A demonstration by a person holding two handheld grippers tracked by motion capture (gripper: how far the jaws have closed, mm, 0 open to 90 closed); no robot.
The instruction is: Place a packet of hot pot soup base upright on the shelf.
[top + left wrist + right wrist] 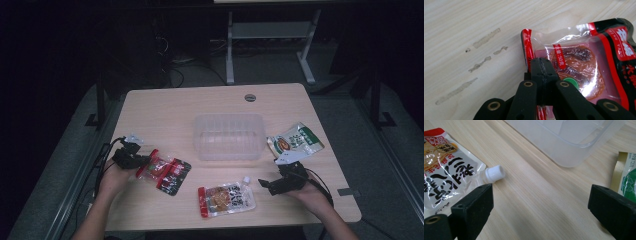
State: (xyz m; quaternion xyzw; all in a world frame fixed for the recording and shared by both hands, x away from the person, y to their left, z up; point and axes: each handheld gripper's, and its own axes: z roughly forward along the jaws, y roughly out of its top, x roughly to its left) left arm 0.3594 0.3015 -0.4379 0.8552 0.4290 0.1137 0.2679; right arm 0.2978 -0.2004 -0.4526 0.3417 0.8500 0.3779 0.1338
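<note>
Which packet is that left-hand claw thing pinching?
Start at the clear plastic tub mid-table, then look to its lower left. There the left gripper is shut on the red-and-black packet. The other pouches are white with a screw cap, or green.

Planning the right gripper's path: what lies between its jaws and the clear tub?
Bare wooden table, seen in the right gripper view, separates the open right gripper from the clear tub.

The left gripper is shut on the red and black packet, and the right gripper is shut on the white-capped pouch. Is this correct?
Not quite. The left gripper is shut on the red and black packet, but the right gripper is open: in the right gripper view its jaws stand wide apart beside the white-capped pouch, holding nothing.
</note>
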